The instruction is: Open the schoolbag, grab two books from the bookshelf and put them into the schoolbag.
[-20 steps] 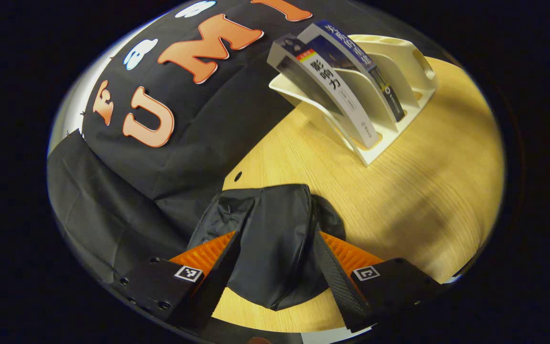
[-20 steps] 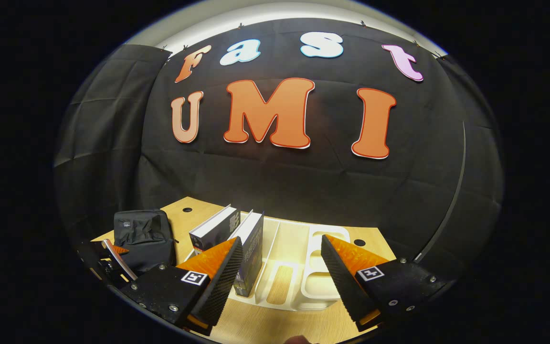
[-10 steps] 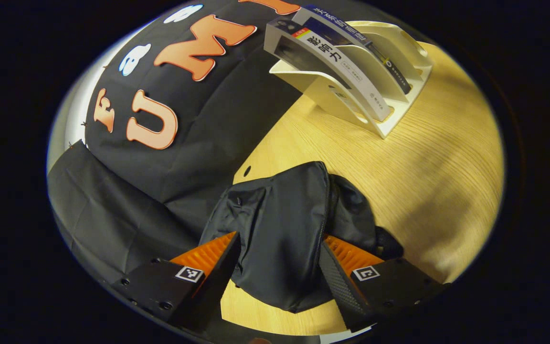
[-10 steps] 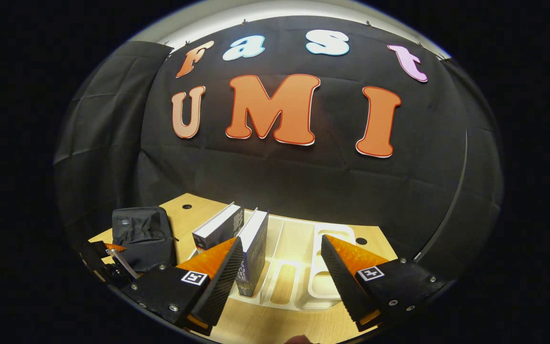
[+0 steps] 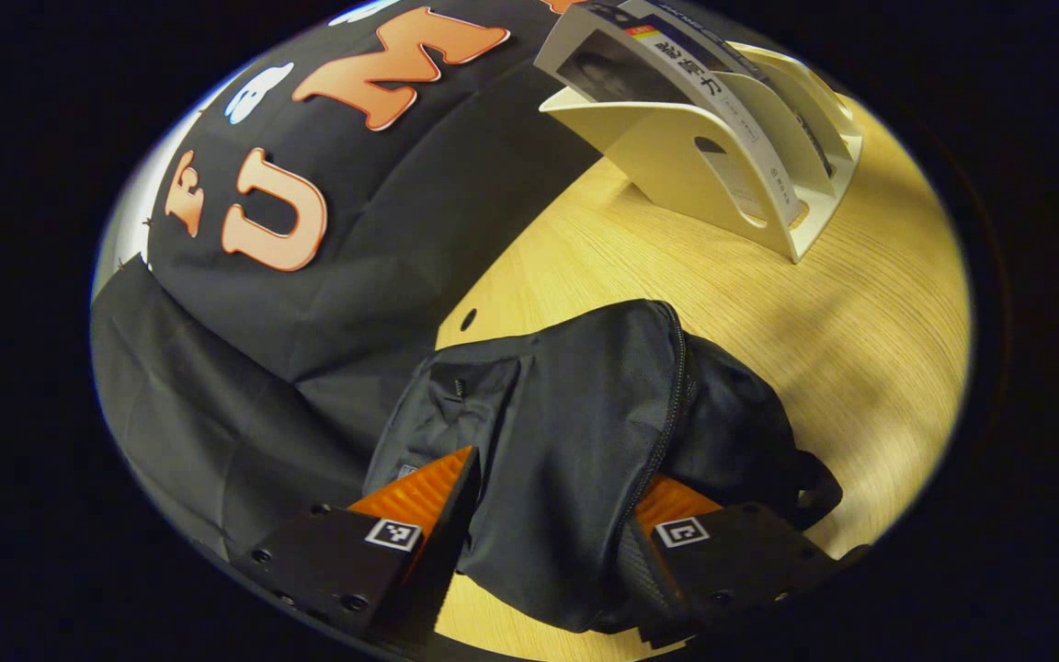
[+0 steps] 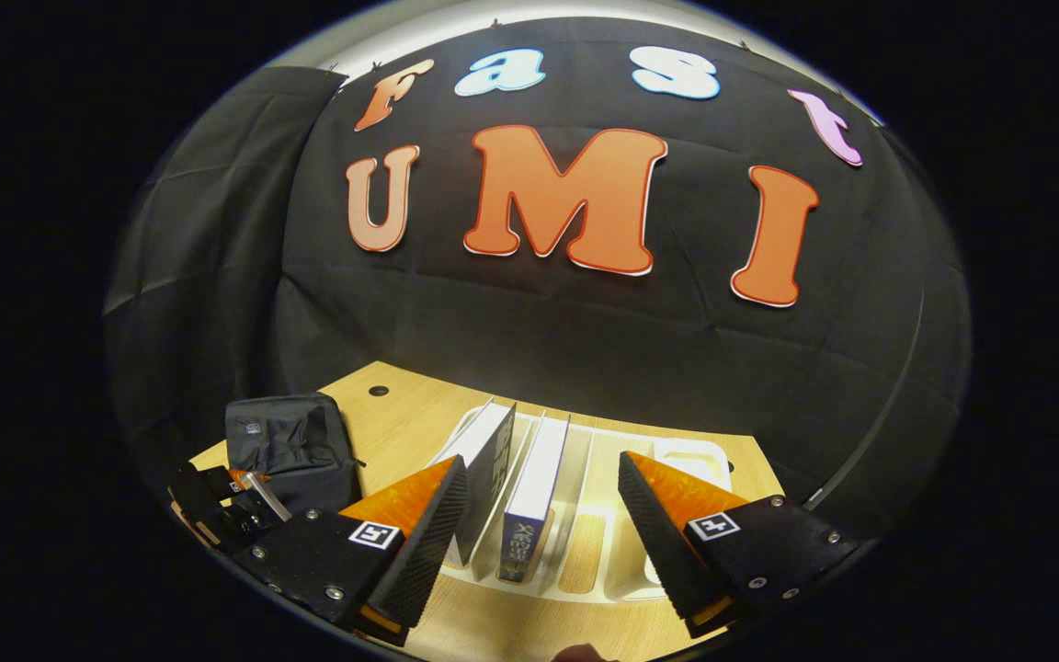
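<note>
Left gripper view first: my left gripper [image 5: 543,542] has its jaws spread wide, one on each side of the schoolbag [image 5: 575,441]. I can't tell whether either finger presses on the cloth. The bag is soft black fabric, matte and creased, slumped into a rounded lump on the bench [image 5: 824,313]. A dark zipper [image 5: 667,405] runs along the bag's length, from near my right finger up and away toward the bookshelf; that line is the bag's long axis, and the zip looks closed along the part I can see. A puckered front pocket sits on the left side of the bag. The bench is pale wood with a fine straight grain and a small round hole near the cloth wall. Up top stands the bookshelf [image 5: 677,165], smooth cream plastic with slanted dividers and an oval cut-out in its side panel. Books [image 5: 677,64] lean in its slots, spines facing me and tilted back.

Now the right gripper view: my right gripper [image 6: 543,542] has its jaws wide apart with nothing between them, hovering in front of the bookshelf [image 6: 603,552]. I'm looking along its length here, the cream dividers running away from me. Two books stand in the left slots, well apart from my fingers: the left book [image 6: 483,460] leans leftward, and the right book [image 6: 534,487] stands nearly upright with pale page edges on top and a dark spine end toward me. Off to the left, the schoolbag [image 6: 286,441] sits on the bench as a dark boxy lump with my left gripper [image 6: 231,501] at its near edge.
</note>
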Motion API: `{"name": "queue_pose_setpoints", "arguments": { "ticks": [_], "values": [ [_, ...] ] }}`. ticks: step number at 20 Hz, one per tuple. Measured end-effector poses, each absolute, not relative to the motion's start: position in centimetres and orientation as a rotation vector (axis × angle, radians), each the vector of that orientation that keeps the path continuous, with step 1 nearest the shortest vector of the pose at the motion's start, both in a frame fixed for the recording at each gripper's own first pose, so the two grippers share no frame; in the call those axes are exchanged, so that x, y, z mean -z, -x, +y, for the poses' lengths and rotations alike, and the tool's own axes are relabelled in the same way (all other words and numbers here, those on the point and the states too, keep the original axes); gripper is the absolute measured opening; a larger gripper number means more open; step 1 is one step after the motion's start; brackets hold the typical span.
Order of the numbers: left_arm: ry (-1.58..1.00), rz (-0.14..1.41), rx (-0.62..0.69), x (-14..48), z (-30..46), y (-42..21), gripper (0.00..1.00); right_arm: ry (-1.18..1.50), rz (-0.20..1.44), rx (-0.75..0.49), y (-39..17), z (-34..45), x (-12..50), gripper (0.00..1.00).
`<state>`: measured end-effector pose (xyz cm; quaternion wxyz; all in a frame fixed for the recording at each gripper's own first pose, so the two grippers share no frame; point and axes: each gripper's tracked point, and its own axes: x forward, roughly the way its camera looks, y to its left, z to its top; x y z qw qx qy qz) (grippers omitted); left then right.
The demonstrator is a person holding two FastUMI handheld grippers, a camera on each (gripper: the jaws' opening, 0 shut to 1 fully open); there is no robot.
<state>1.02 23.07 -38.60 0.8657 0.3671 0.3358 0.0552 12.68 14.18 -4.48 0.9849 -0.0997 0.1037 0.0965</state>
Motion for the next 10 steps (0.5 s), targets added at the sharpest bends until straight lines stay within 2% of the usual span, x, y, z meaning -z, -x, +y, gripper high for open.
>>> {"name": "queue_pose_setpoints", "arguments": {
  "ticks": [2, 4, 5, 6, 10],
  "values": [
    [-0.745, 0.729, -0.064, 38.8, 22.9, -1.2, 0.67, 0.205, 0.243, -0.197, -13.2, 15.1, 4.5, 0.98],
    [-0.701, 0.773, -0.003, 39.1, 22.8, -1.0, 0.36, 0.208, 0.275, -0.197, -13.9, 16.1, 4.5, 0.98],
    [-0.683, 0.79, 0.023, 39.0, 22.6, -1.0, 0.3, 0.217, 0.29, -0.191, -14.4, 16.4, 4.5, 0.98],
    [-0.674, 0.816, 0.058, 39.0, 22.5, -0.9, 0.15, 0.232, 0.306, -0.189, -14.7, 16.5, 4.5, 0.98],
    [-0.654, 0.864, 0.139, 37.6, 22.8, -0.9, 0.09, 0.263, 0.388, -0.184, -15.3, 17.1, 5.3, 0.98]
  ]
}}
